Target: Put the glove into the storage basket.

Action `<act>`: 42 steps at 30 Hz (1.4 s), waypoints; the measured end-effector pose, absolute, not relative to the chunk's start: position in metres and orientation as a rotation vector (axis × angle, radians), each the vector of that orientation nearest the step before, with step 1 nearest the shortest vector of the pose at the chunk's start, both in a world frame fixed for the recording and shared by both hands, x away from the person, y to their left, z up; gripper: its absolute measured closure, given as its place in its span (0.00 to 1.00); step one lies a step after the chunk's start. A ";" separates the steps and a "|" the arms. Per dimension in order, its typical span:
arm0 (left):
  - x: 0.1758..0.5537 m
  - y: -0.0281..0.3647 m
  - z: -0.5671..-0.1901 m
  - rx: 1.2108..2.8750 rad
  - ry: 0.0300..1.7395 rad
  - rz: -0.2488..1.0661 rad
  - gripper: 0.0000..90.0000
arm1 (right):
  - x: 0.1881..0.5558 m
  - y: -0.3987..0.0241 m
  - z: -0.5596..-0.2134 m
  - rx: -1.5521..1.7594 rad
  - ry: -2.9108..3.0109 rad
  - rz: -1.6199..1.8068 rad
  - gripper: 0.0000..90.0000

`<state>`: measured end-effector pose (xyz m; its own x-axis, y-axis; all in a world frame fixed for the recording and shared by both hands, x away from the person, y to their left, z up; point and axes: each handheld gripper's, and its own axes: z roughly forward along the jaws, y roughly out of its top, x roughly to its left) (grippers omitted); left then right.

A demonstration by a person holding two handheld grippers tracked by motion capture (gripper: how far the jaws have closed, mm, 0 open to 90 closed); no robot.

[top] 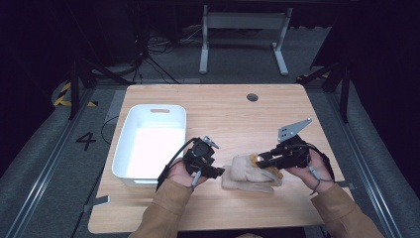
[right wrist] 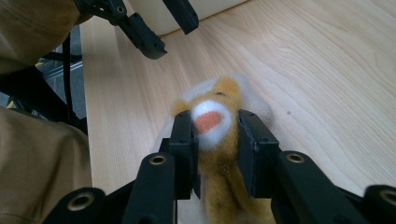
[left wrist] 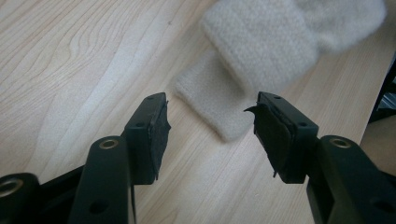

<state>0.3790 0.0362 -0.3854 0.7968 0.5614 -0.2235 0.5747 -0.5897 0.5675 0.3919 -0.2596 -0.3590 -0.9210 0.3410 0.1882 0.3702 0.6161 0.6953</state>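
A small orange plush toy point(right wrist: 210, 122) with a white muzzle sits between the pads of my right gripper point(right wrist: 215, 126), which is shut on it. The toy point(top: 255, 159) is held right over a beige fuzzy sock-like cloth point(top: 246, 174) lying on the wooden table point(top: 233, 114). My left gripper point(top: 218, 172) rests low at the cloth's left end, open. Its jaws point(left wrist: 210, 112) stand either side of the cloth's cuff point(left wrist: 212, 100) without touching it. The thicker, fluffier part of the cloth point(left wrist: 266, 42) lies beyond.
A white plastic bin point(top: 150, 141) stands on the left part of the table, close behind my left hand. A round cable hole point(top: 252, 97) is near the far edge. A desk frame point(top: 242, 29) stands on the floor beyond.
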 end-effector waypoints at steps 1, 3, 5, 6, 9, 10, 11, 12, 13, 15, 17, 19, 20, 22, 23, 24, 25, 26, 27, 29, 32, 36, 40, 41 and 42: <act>0.379 0.036 -0.385 2.341 0.836 -0.028 0.50 | 0.392 -0.256 -0.363 -0.606 -2.786 -1.216 0.78; 0.379 0.036 -0.386 2.342 0.836 -0.030 0.50 | 0.392 -0.253 -0.366 -0.597 -2.780 -1.214 0.78; 0.379 0.036 -0.386 2.343 0.837 -0.031 0.50 | 0.393 -0.250 -0.369 -0.587 -2.776 -1.217 0.78; 0.379 0.036 -0.386 2.343 0.837 -0.032 0.50 | 0.393 -0.249 -0.370 -0.580 -2.774 -1.221 0.78; 0.379 0.036 -0.386 2.343 0.838 -0.036 0.50 | 0.393 -0.246 -0.374 -0.570 -2.767 -1.218 0.77; 0.379 0.036 -0.386 2.343 0.838 -0.036 0.50 | 0.394 -0.245 -0.376 -0.566 -2.765 -1.217 0.77; 0.379 0.036 -0.386 2.344 0.836 -0.038 0.50 | 0.394 -0.244 -0.377 -0.561 -2.763 -1.213 0.77; 0.379 0.036 -0.386 2.344 0.836 -0.037 0.50 | 0.395 -0.243 -0.379 -0.557 -2.761 -1.204 0.77; 0.379 0.036 -0.386 2.344 0.836 -0.037 0.50 | 0.395 -0.242 -0.381 -0.558 -2.760 -1.197 0.77; 0.379 0.036 -0.386 2.346 0.835 -0.036 0.50 | 0.396 -0.241 -0.384 -0.559 -2.758 -1.178 0.77; 0.379 0.035 -0.386 2.346 0.834 -0.037 0.50 | 0.397 -0.241 -0.387 -0.561 -2.761 -1.163 0.77; 0.379 0.035 -0.387 2.347 0.833 -0.039 0.50 | 0.399 -0.241 -0.391 -0.574 -2.771 -1.135 0.77; 0.379 0.035 -0.387 2.348 0.831 -0.039 0.50 | 0.399 -0.240 -0.392 -0.586 -2.780 -1.115 0.77; 0.379 0.035 -0.387 2.349 0.828 -0.041 0.50 | 0.399 -0.241 -0.394 -0.600 -2.798 -1.076 0.76; 0.379 0.035 -0.387 2.349 0.828 -0.041 0.50 | 0.399 -0.241 -0.394 -0.600 -2.798 -1.076 0.76; 0.379 0.034 -0.387 2.350 0.827 -0.041 0.50 | 0.400 -0.241 -0.395 -0.600 -2.808 -1.069 0.76; 0.379 0.034 -0.387 2.351 0.827 -0.041 0.50 | 0.400 -0.241 -0.395 -0.609 -2.816 -1.060 0.76; 0.379 0.034 -0.387 2.351 0.827 -0.041 0.50 | 0.400 -0.241 -0.397 -0.622 -2.821 -1.029 0.76; 0.379 0.034 -0.387 2.352 0.827 -0.041 0.50 | 0.400 -0.241 -0.397 -0.622 -2.821 -1.029 0.76; 0.379 0.033 -0.387 2.354 0.822 -0.043 0.50 | 0.400 -0.240 -0.401 -0.630 -2.846 -0.978 0.75; 0.379 0.031 -0.388 2.359 0.814 -0.047 0.49 | 0.400 -0.239 -0.403 -0.638 -2.859 -0.956 0.74; 0.380 0.029 -0.389 2.365 0.805 -0.041 0.46 | 0.399 -0.238 -0.407 -0.644 -2.877 -0.929 0.73; 0.379 0.026 -0.389 2.373 0.795 -0.037 0.41 | 0.398 -0.237 -0.409 -0.643 -2.888 -0.919 0.65; 0.379 0.025 -0.389 2.376 0.794 -0.035 0.39 | 0.398 -0.237 -0.408 -0.643 -2.885 -0.933 0.62; 0.379 0.025 -0.389 2.376 0.794 -0.035 0.38 | 0.398 -0.237 -0.407 -0.648 -2.879 -0.942 0.61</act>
